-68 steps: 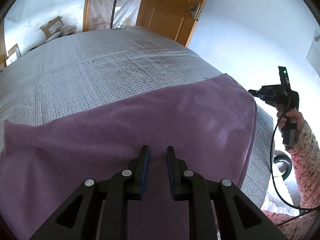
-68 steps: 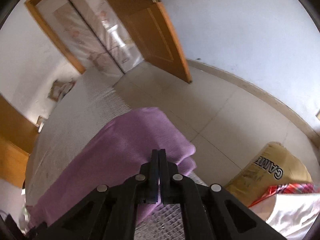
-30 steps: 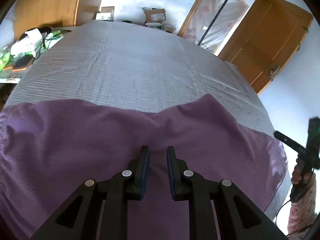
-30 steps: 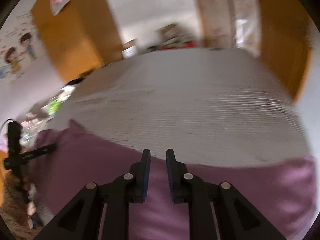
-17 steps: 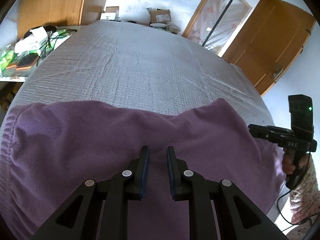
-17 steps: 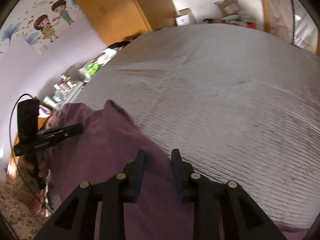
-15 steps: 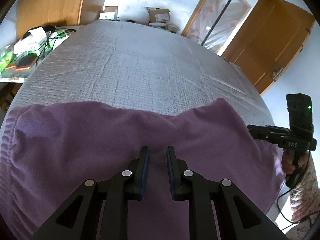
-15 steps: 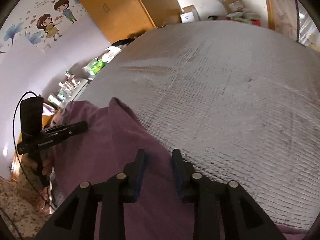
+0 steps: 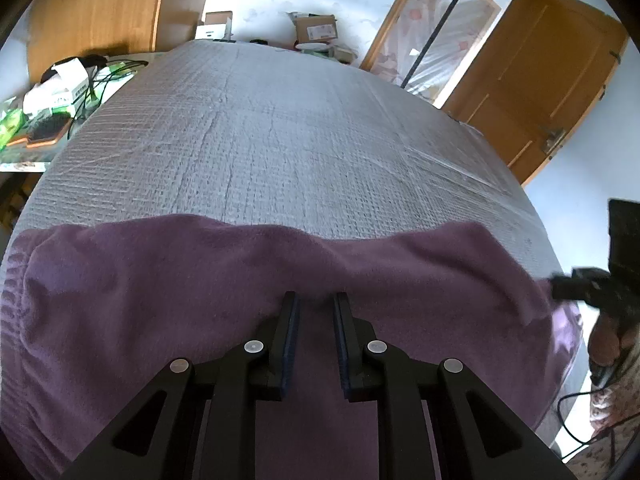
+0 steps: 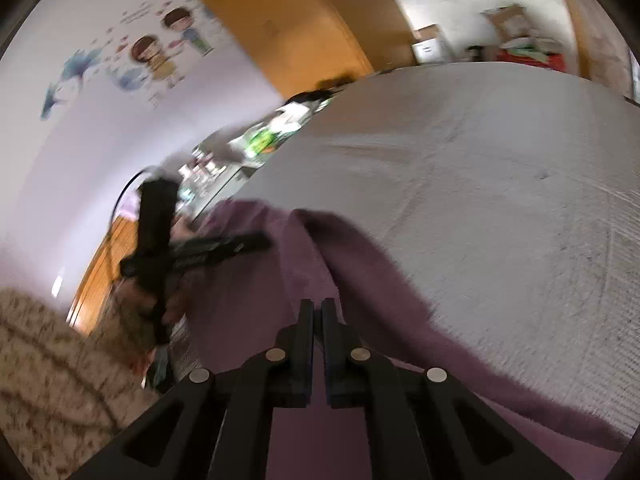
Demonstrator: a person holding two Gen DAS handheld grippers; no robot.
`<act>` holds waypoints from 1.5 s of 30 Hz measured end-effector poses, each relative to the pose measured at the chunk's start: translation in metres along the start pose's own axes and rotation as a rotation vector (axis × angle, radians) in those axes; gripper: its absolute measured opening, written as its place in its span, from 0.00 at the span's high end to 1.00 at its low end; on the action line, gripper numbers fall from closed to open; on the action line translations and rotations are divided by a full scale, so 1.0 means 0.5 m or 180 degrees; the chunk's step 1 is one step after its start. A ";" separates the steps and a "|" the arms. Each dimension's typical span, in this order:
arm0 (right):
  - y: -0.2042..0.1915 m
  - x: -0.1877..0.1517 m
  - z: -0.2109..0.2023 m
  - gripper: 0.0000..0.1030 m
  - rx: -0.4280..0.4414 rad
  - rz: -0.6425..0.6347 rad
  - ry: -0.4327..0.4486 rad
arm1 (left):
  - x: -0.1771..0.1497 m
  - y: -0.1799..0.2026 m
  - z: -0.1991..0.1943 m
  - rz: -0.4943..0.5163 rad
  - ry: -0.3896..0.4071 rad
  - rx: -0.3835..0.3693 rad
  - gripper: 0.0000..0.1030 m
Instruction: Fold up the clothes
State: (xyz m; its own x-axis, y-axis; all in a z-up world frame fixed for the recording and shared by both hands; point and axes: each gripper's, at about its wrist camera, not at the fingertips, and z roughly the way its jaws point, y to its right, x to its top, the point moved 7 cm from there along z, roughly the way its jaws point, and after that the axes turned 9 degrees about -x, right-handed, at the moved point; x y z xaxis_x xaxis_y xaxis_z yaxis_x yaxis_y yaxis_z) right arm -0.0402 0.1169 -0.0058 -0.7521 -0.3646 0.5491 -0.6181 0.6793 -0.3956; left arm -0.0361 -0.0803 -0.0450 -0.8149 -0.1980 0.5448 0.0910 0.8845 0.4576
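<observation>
Grey quilted bed point(image 9: 304, 128) fills the room between a wooden door point(image 9: 540, 92) and cardboard boxes point(image 9: 314, 30) at the far wall; their contents cannot be seen. A purple fleece cloth point(image 9: 160, 300) lies rumpled across the bed's near edge. Left claw point(image 9: 314, 308) hovers over it, narrowly parted. Right claw point(image 10: 316, 312) is pressed together above the cloth's ridge, apparently gripping nothing.

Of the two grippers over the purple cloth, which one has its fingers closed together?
The right gripper: its fingers meet with almost no gap above the purple cloth. The left gripper shows a clear gap between its fingers, with nothing in it.
</observation>
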 end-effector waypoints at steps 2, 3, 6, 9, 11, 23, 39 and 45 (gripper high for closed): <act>-0.009 -0.026 0.000 0.96 0.0084 -0.0063 -0.0136 | 0.001 -0.001 0.001 -0.0005 0.0004 0.0007 0.83; -0.006 -0.034 0.004 0.96 0.0069 -0.0059 -0.0189 | 0.002 -0.001 0.001 -0.0005 0.0006 0.0011 0.83; 0.017 -0.044 0.019 0.94 -0.0028 0.0056 -0.0303 | 0.003 -0.001 0.005 -0.0001 0.0015 0.0023 0.83; 0.014 -0.027 0.017 0.93 -0.0083 -0.0006 -0.0275 | 0.005 -0.001 0.008 -0.0004 0.0020 0.0024 0.83; 0.013 -0.009 0.007 0.87 -0.0117 -0.0088 -0.0229 | 0.005 0.000 0.008 0.0002 0.0012 0.0030 0.83; 0.126 0.058 0.103 0.81 -0.0569 -0.0114 -0.0662 | 0.005 0.001 0.009 0.0005 0.0038 0.0044 0.83; 0.104 0.048 0.126 0.95 -0.0368 -0.0204 -0.0823 | 0.001 0.095 0.059 0.0501 -0.0171 -0.0147 0.83; 0.130 0.099 0.096 0.96 -0.0771 -0.0141 -0.0413 | 0.001 0.089 0.065 0.0461 -0.0157 -0.0218 0.83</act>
State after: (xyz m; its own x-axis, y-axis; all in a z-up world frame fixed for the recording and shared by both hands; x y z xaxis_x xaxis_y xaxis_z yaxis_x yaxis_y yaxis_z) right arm -0.1286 0.1122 -0.0395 -0.7582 -0.4653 0.4567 -0.5901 0.7877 -0.1771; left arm -0.0510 -0.0271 -0.0472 -0.8173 -0.0479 0.5742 0.2472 0.8710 0.4245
